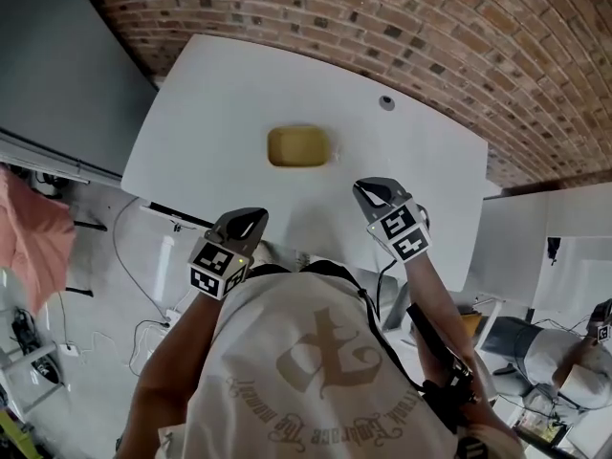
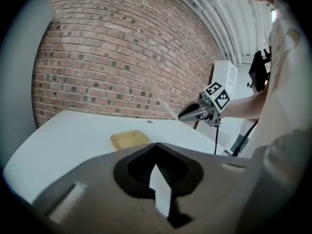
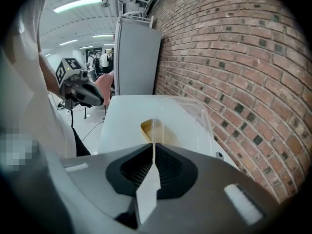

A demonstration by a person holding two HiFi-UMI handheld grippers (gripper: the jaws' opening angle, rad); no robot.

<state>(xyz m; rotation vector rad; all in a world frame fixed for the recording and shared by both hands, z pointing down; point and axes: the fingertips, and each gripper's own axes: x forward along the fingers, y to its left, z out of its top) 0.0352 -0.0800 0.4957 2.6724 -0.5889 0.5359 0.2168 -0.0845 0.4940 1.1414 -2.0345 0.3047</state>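
Right claw (image 3: 152, 152): jaws pinched together on the near edge of a clear plastic sheet (image 3: 191, 115). The sheet stands edge-on out of the jaws, curves away to the right, and hangs in the air above the white surface (image 1: 215, 113). Can't tell if it's a flat film or a formed lid

Left claw (image 2: 157, 155): closed down to a thin slit with nothing in it, held at the near edge of the surface, well apart from the sheet

Yellow tray (image 1: 298, 146) sits mid-surface, ahead of both claws, and looks empty from the head view. From the right gripper view it shows partly through the sheet. Small round grommet (image 1: 386, 102) further back, brick wall (image 1: 382, 17) behind

Handling, my read:
- very light and thin, likely to flex and flop from a one-edge pinch
- smooth plastic, probably slick, so it may creep out of the pads if swung fast
- looks easy to crease or crack under a hard squeeze
- nearly invisible from the head view, so judge its pose from the gripper views
- best hold: the rim, pads flat on both faces, as it's gripped now; a second pinch on the far edge would stop the sag
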